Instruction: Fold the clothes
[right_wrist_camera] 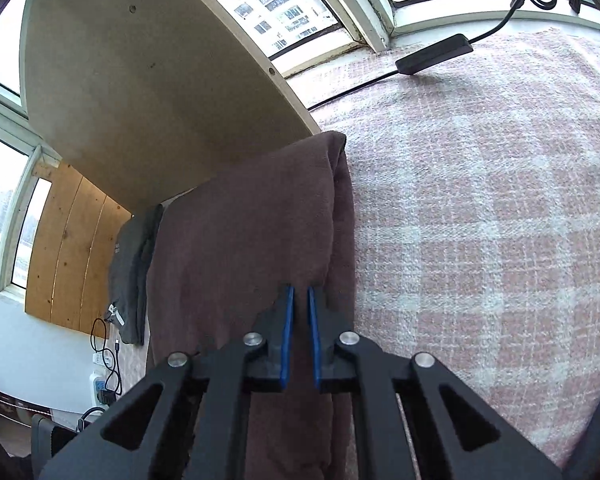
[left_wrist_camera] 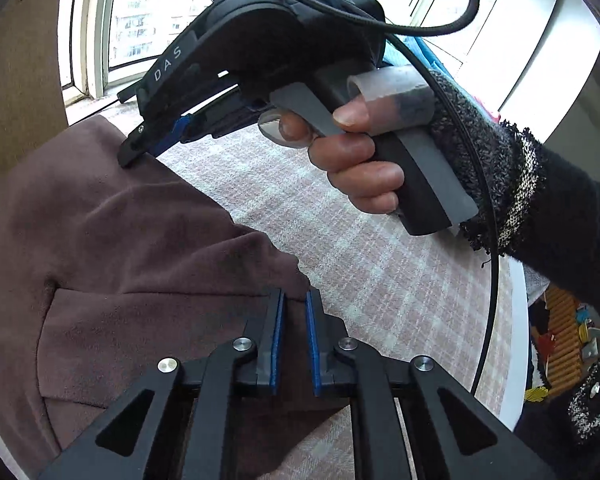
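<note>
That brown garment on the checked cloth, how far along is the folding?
Partly done: the brown garment already lies doubled into a long strip, one layered edge visible. In hand: the left gripper and right gripper are both closed at its edge. Left: folding the strip shorter, probably. A dark grey garment beside it already looks folded.

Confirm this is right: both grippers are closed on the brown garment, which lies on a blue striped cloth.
Not quite. The cloth under the brown garment is pink and white checked, not blue striped, as the right wrist view shows. The left gripper and right gripper are indeed closed on the garment's edge.
</note>
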`<action>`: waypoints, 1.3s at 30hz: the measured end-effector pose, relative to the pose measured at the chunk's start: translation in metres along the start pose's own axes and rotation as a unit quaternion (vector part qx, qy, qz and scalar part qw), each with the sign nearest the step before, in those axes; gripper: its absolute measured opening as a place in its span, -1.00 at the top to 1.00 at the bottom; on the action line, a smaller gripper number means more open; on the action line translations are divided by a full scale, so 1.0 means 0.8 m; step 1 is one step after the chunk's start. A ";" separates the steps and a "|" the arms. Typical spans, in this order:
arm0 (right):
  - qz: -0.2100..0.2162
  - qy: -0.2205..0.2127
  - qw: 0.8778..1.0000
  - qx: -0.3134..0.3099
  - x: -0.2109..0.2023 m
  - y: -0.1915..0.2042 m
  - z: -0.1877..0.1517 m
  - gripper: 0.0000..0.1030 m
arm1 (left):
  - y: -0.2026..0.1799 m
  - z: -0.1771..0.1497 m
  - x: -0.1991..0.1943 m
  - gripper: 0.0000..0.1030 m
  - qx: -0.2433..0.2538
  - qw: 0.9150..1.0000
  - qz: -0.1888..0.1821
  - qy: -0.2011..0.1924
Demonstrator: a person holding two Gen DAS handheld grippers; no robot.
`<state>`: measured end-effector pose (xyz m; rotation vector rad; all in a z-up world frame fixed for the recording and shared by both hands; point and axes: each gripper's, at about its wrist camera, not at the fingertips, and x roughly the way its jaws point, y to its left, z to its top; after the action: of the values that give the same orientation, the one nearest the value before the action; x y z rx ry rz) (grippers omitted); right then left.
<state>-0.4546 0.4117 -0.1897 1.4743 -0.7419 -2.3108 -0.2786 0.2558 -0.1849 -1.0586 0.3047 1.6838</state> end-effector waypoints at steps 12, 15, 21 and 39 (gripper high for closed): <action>0.000 -0.050 0.999 -0.018 -0.043 0.004 0.030 0.37 | -0.036 -0.015 -0.010 0.89 0.016 0.998 -0.009 0.054; 0.003 -0.071 0.997 -0.035 -0.048 0.017 0.038 0.36 | -0.025 -0.009 -0.059 0.63 -0.017 1.000 -0.010 0.016; -0.014 -0.058 0.995 -0.082 -0.001 0.045 0.045 0.36 | 0.094 -0.025 -0.149 0.51 -0.130 0.988 0.061 -0.055; -0.078 0.012 0.957 -0.281 0.087 0.223 0.043 0.37 | 0.161 -0.166 -0.141 0.44 -0.317 0.945 0.056 -0.056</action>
<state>-0.5194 0.2386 -0.1283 1.3190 0.0572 -2.3337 -0.3216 0.0450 -0.2124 -1.4182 -0.2828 1.9955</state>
